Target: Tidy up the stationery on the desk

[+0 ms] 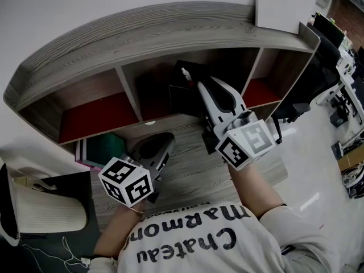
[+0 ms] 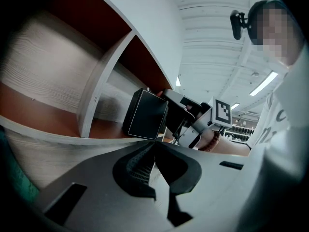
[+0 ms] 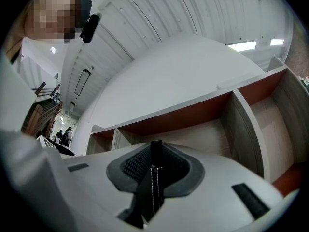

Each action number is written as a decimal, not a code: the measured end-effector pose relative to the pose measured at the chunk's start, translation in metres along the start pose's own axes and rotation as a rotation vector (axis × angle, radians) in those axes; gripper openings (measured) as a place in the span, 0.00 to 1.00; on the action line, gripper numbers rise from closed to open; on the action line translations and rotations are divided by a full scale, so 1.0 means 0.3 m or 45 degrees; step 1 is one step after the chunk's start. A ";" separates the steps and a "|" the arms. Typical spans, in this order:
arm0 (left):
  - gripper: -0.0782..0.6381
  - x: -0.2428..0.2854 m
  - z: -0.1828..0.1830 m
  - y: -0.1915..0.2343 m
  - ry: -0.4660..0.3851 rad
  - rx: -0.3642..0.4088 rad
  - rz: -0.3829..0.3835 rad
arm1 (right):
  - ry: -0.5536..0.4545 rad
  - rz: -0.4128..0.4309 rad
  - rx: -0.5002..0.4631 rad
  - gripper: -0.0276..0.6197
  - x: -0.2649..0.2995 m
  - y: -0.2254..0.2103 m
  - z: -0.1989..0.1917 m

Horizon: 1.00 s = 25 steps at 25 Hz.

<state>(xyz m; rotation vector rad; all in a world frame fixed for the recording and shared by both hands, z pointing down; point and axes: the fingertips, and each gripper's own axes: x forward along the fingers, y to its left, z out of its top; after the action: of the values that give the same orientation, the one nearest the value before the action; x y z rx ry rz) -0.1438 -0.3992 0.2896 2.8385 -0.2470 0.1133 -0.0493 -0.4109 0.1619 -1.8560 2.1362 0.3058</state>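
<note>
A black leather-like notebook (image 1: 183,89) with white stitching (image 3: 152,187) stands upright at the mouth of the shelf's middle compartment (image 1: 149,78). My right gripper (image 1: 200,89) is shut on its edge, and in the right gripper view (image 3: 154,151) the cover runs edge-on between the pads. From the left gripper view the notebook (image 2: 145,114) shows as a dark slab with the right gripper (image 2: 193,122) behind it. My left gripper (image 1: 164,142) hovers low over the desk (image 1: 190,172), to the left of the notebook; its pads (image 2: 137,166) meet with nothing between them.
The grey wooden shelf unit (image 1: 128,92) has three compartments with red back panels. A green book (image 1: 105,147) lies on the desk under the left compartment. A white sheet (image 1: 278,7) rests on the shelf top. A chair (image 1: 48,209) stands at the left.
</note>
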 end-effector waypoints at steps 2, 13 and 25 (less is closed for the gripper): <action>0.13 0.001 0.000 0.000 -0.002 -0.001 -0.001 | 0.003 0.005 0.025 0.16 -0.005 -0.002 -0.009; 0.13 -0.051 -0.006 0.010 -0.004 -0.013 -0.004 | 0.057 -0.043 0.073 0.16 -0.015 -0.006 -0.028; 0.13 -0.103 0.023 0.017 -0.011 0.038 -0.089 | 0.083 -0.127 0.155 0.17 0.001 -0.020 -0.035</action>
<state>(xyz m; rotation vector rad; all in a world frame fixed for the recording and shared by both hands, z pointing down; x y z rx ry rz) -0.1748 -0.4010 0.2813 2.8739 -0.1494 0.0906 -0.0441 -0.4157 0.1719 -1.9188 2.0458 0.0916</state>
